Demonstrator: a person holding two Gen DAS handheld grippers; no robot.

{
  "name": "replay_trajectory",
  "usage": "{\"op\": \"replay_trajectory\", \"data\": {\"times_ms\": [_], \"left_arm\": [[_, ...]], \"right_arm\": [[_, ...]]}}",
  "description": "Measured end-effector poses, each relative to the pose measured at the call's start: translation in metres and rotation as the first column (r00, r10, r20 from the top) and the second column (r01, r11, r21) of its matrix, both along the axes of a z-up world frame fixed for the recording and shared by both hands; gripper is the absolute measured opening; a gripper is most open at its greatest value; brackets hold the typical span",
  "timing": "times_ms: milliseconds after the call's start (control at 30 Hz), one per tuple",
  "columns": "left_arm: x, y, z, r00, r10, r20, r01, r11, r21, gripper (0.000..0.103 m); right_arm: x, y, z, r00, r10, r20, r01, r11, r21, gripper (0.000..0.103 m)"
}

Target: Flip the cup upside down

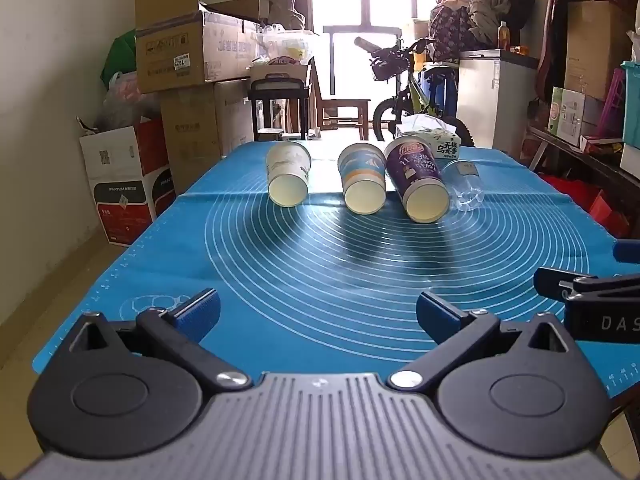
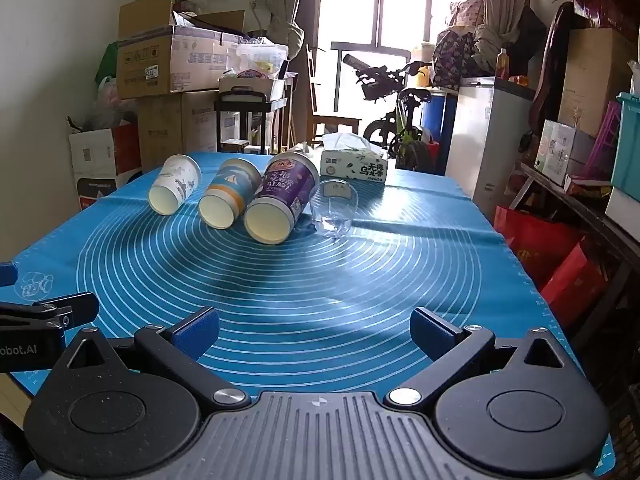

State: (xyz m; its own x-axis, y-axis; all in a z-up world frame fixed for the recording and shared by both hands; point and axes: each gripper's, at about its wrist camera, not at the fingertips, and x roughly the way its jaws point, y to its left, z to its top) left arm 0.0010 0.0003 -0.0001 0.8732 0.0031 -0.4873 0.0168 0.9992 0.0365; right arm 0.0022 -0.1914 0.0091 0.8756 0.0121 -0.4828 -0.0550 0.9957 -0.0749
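Observation:
Several cups lie on their sides in a row across the far part of the blue mat (image 1: 320,264), mouths toward me: a white paper cup (image 1: 288,178) (image 2: 175,184), a blue and orange paper cup (image 1: 362,178) (image 2: 229,193), a purple paper cup (image 1: 418,180) (image 2: 278,202) and a clear plastic cup (image 1: 464,186) (image 2: 334,208). My left gripper (image 1: 318,316) is open and empty above the mat's near edge. My right gripper (image 2: 316,330) is open and empty, also near the front edge, beside the left one.
A tissue box (image 2: 354,166) (image 1: 434,142) stands behind the cups at the mat's far edge. Cardboard boxes (image 1: 184,52) are stacked at the left, a bicycle (image 1: 404,88) and a white cabinet (image 2: 486,132) beyond the table, red bags (image 2: 560,264) at the right.

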Motion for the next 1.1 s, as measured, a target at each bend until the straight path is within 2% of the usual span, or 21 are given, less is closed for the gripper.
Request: {"op": "replay_trajectory", "data": {"times_ms": [1100], "left_arm": [[-0.0030, -0.0035, 0.0010, 1.000, -0.012, 0.016, 0.011, 1.000, 0.010, 0.103]], "right_arm": [[-0.0038, 0.0004, 0.0021, 1.000, 0.005, 0.021, -0.004, 1.000, -0.031, 0.103]]}}
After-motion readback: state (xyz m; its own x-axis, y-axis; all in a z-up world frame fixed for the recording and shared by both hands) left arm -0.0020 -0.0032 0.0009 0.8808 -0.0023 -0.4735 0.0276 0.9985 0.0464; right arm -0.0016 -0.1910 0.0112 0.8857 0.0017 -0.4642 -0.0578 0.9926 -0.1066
